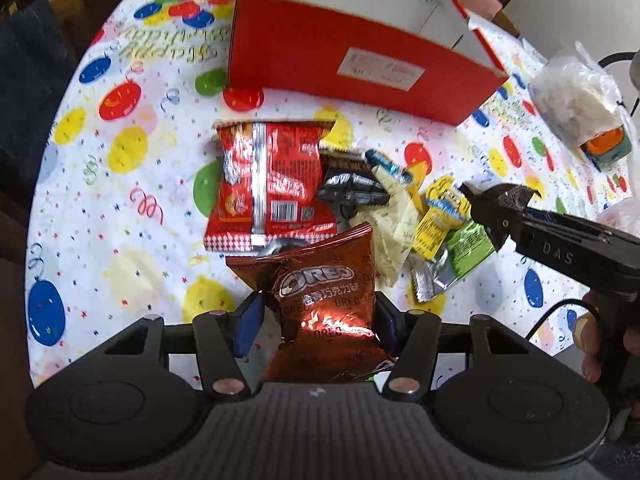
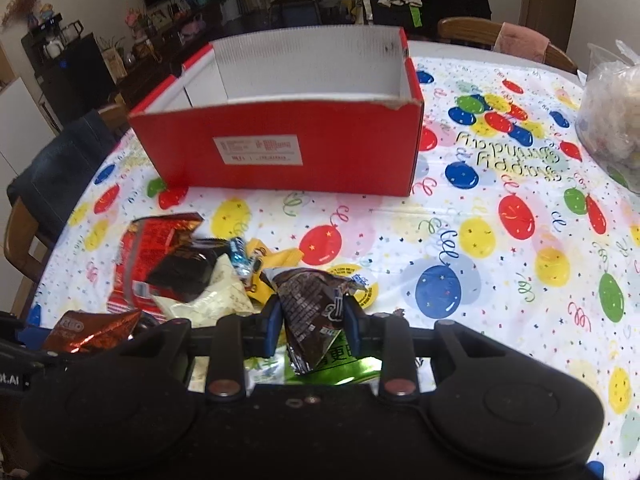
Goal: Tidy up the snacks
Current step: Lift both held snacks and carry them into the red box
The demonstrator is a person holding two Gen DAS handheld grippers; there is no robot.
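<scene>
My left gripper (image 1: 318,322) is shut on a red-brown Oreo bag (image 1: 326,304), held just above the tablecloth. My right gripper (image 2: 314,320) is shut on a dark brown snack packet (image 2: 312,304); it also shows in the left wrist view (image 1: 498,204), over the pile's right side. The open red box (image 1: 352,64) (image 2: 288,148) stands beyond the pile and looks empty inside. A pile of snacks lies between: a big red bag (image 1: 272,184) (image 2: 140,264), a black packet (image 1: 352,190), a cream packet (image 1: 394,224), a yellow Minions packet (image 1: 440,216) and a green packet (image 1: 468,248).
The round table (image 2: 500,240) has a balloon-print cloth. A clear plastic bag (image 1: 576,96) (image 2: 612,120) of items sits at the far right. Wooden chairs (image 2: 500,36) stand around the table edge.
</scene>
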